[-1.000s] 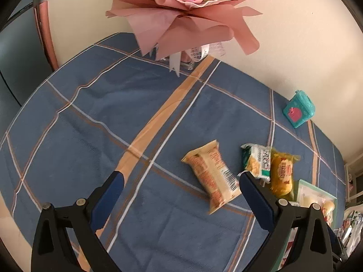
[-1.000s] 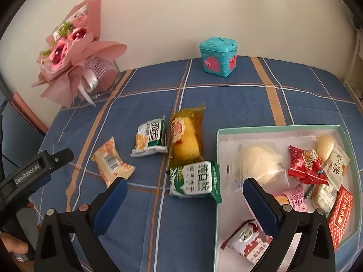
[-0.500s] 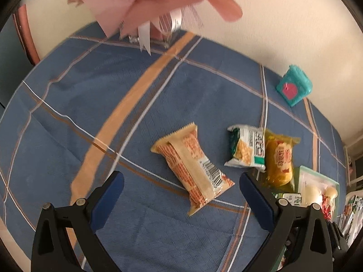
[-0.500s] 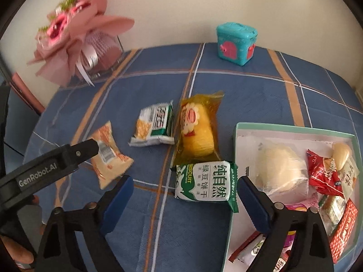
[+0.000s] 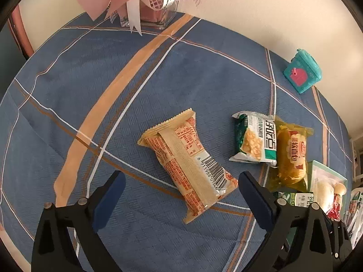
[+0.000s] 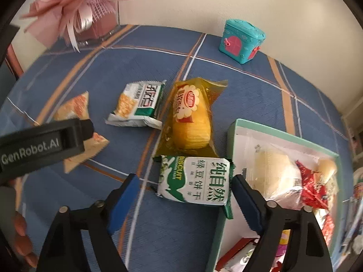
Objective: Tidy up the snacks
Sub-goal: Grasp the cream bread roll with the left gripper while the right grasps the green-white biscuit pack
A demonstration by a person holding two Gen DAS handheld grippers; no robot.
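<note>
An orange-and-tan snack packet (image 5: pixel 186 165) lies barcode up on the blue plaid tablecloth (image 5: pixel 113 72). My left gripper (image 5: pixel 180 178) hangs just above it. Its jaws straddle the packet's near end and are closing, and the pads do not press on it. In the right wrist view a green-and-white biscuit pack (image 6: pixel 195 181) lies against the teal tray's rim (image 6: pixel 231 136). My right gripper (image 6: pixel 184 180) has a finger on each side of the pack. Its jaws are closing too, without a visible grip.
A yellow cake packet (image 6: pixel 190 122) and a green cracker pack (image 6: pixel 138 102) lie just beyond the biscuit pack. The tray holds several wrapped snacks. A teal toy box (image 6: pixel 241 40) and a pink bouquet in a glass vase (image 6: pixel 90 22) stand by the wall.
Both grippers have sunk toward the table, so each packet now lies between its jaws. The right jaws have narrowed clearly, the left only slightly.
</note>
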